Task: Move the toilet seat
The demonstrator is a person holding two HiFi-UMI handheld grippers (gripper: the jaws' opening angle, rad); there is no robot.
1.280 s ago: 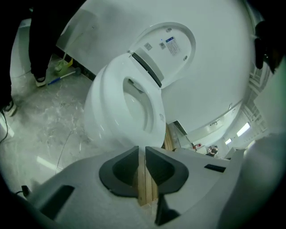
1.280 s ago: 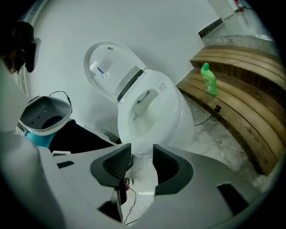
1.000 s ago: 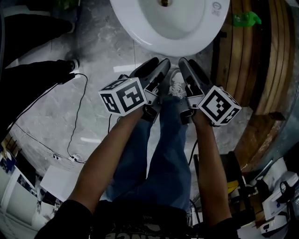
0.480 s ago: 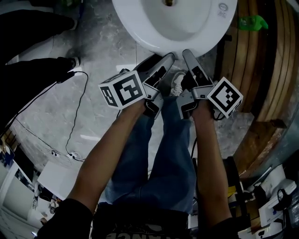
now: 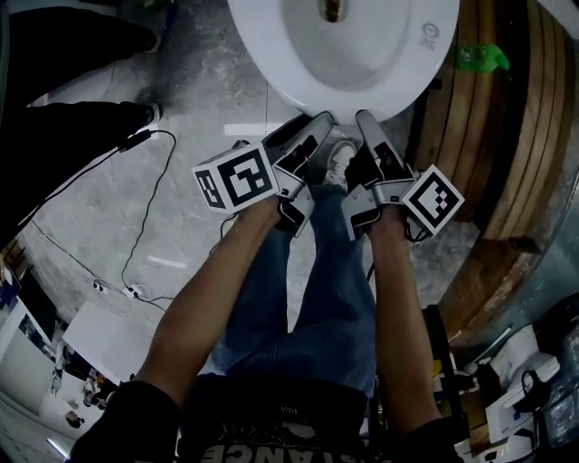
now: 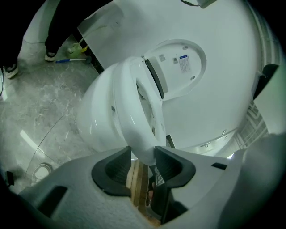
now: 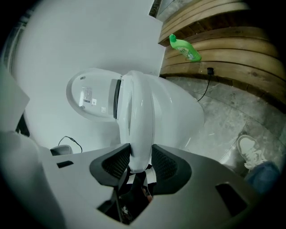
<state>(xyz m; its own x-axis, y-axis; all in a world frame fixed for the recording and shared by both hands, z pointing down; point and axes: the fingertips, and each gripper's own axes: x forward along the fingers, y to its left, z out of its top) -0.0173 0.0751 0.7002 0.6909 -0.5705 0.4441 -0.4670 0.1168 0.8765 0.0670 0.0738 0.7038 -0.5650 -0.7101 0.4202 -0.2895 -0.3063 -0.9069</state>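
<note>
Head view: the left hand-held gripper (image 5: 318, 120) and right hand-held gripper (image 5: 365, 118) meet at the toilet's front.
Only the left gripper view and right gripper view show the grip: both pairs of jaws are closing, pads pressed on the toilet seat (image 6: 134, 112) front edge, low over the bowl (image 5: 362, 54), with the labelled lid (image 6: 178, 67) upright behind. Only the head view looks into the bowl, showing 1 drain (image 5: 331, 9).

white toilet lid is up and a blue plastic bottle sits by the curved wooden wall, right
The plastic bottle is green, not blue; the right gripper view shows it. The white toilet lid is up, and the bottle sits by the curved wooden wall.
</note>
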